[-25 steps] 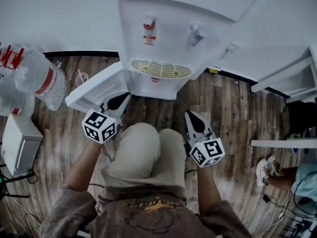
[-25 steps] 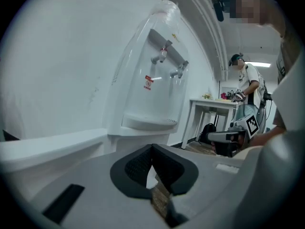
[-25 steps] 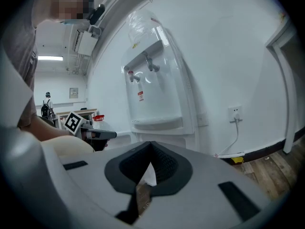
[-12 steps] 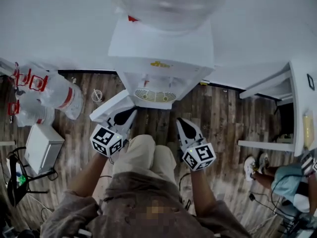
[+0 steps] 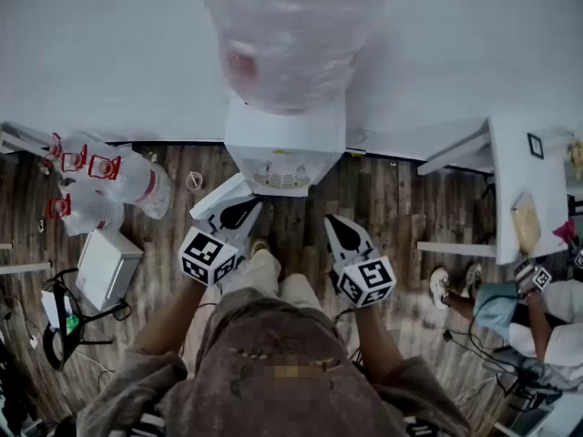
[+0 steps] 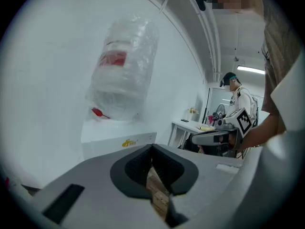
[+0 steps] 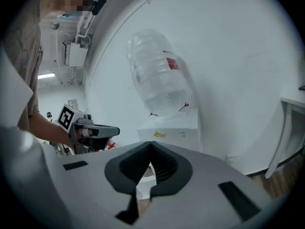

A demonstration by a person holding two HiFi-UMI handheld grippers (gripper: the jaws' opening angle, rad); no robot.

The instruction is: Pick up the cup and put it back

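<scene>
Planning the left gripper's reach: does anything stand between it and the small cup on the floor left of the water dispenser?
In the head view the open white door of the dispenser juts out between the shut, empty left gripper and the cup. Whether it blocks a reach from above is unclear.

**White wall, plank floor**

A plain white wall (image 5: 109, 53) met a dark wood-plank floor (image 5: 401, 198). A white water dispenser (image 5: 284, 139) stood against the wall, spare bottles (image 5: 109, 185) and a white box (image 5: 107, 267) at the left, a white table (image 5: 524, 180) at the right.
</scene>
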